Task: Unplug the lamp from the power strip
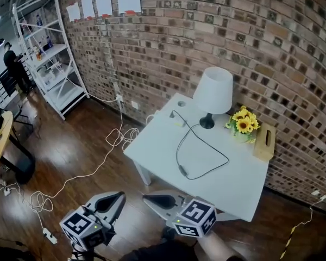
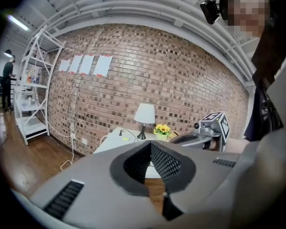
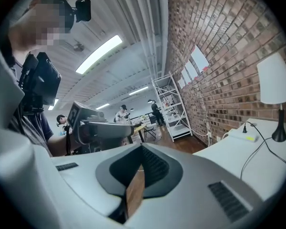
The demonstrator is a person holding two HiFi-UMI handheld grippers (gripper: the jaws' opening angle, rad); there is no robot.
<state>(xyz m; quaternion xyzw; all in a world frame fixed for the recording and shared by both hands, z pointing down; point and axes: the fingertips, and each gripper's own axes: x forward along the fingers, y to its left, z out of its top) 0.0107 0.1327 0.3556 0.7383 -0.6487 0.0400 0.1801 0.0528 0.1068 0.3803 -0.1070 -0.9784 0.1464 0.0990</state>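
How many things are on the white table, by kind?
Lamp: 1
Power strip: 1
Sunflower pot: 1
Wooden box: 1
Total: 4

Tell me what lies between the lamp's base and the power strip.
Only the black cord, crossing the otherwise bare white table. The head view shows it.

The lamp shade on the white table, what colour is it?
The lamp shade is plain white; the head view shows it best.
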